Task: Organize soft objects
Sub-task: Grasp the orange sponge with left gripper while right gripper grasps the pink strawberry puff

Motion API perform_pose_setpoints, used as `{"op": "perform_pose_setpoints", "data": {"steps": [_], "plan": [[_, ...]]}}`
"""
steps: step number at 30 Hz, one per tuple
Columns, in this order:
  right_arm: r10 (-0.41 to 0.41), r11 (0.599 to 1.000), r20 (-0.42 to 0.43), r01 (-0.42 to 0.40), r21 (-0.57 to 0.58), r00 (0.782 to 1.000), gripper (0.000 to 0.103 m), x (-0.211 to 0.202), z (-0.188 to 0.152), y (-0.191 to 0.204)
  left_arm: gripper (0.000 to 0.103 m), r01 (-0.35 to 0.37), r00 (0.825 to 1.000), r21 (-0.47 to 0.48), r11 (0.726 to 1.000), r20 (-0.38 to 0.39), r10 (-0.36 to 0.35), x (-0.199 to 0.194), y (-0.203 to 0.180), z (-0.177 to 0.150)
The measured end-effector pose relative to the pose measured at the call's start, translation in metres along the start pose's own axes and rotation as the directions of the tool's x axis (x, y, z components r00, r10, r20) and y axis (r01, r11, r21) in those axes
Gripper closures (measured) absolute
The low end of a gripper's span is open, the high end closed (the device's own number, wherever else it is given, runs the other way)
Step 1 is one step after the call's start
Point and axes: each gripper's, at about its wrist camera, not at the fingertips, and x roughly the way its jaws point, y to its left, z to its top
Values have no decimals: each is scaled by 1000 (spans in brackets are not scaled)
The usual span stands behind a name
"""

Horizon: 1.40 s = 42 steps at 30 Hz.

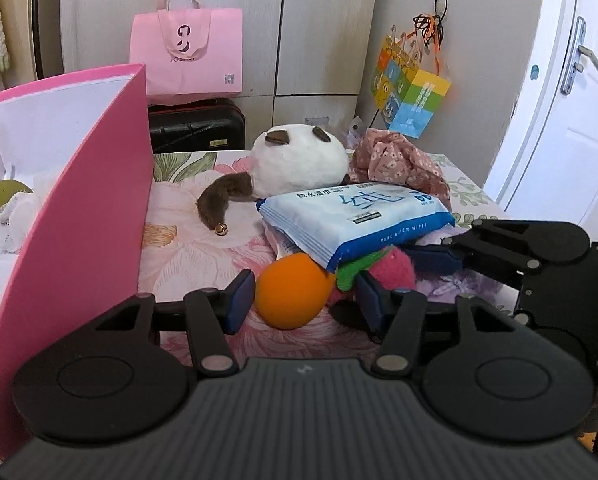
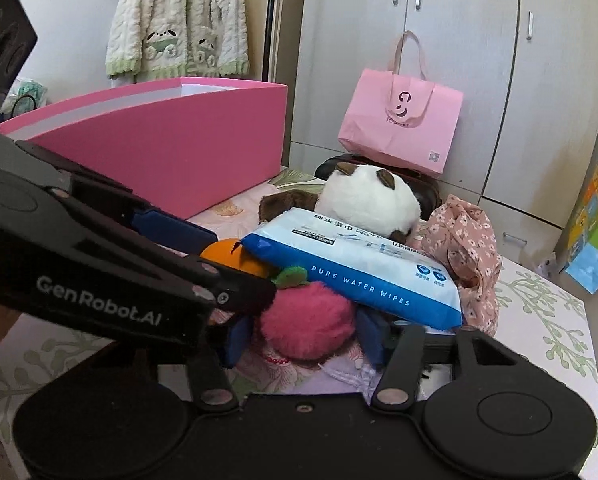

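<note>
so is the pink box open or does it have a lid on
Open. The pink box shows no lid: the left wrist view looks past its rim onto the white inner walls, with something white and green lying inside.

On the bed (image 1: 187, 216), the wipes pack (image 1: 355, 220) lies on top of the ball (image 1: 289, 294) and the plush fruit (image 2: 307, 326). Behind the pack are the plush toy (image 1: 299, 166) and, to its right, the crumpled cloth (image 1: 399, 164). The box (image 1: 79, 208) stands at the left.

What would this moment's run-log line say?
left tongs: around orange ball | right tongs: around pink plush fruit | wipes pack: lying over both | pink box: open
</note>
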Motion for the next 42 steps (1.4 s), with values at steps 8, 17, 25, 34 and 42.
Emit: {"op": "perform_pose_setpoints", "data": {"steps": [8,17,25,34,42], "plan": [[-1,1000,0,1,2,1000,58,-2,-1,-1,59,-34,999,7,999,-3,34,5,0,-3],[-8,1000,0,8,22,1000,59,-7,-2,2,64,-59,998,13,998,-4,59,0,-4,-8],[-15,1000,15,15,15,1000,59,-25,-6,15,64,-54,999,-3,999,-3,54,-21,-6,-16],[-10,1000,16,9,18,1000,59,-47,-15,30,64,-47,998,11,999,-28,48,-46,-13,-31],[1,1000,12,-1,29,1000,59,-71,-24,41,64,-30,998,5,1000,-49,30,-72,-7,-44]]}}
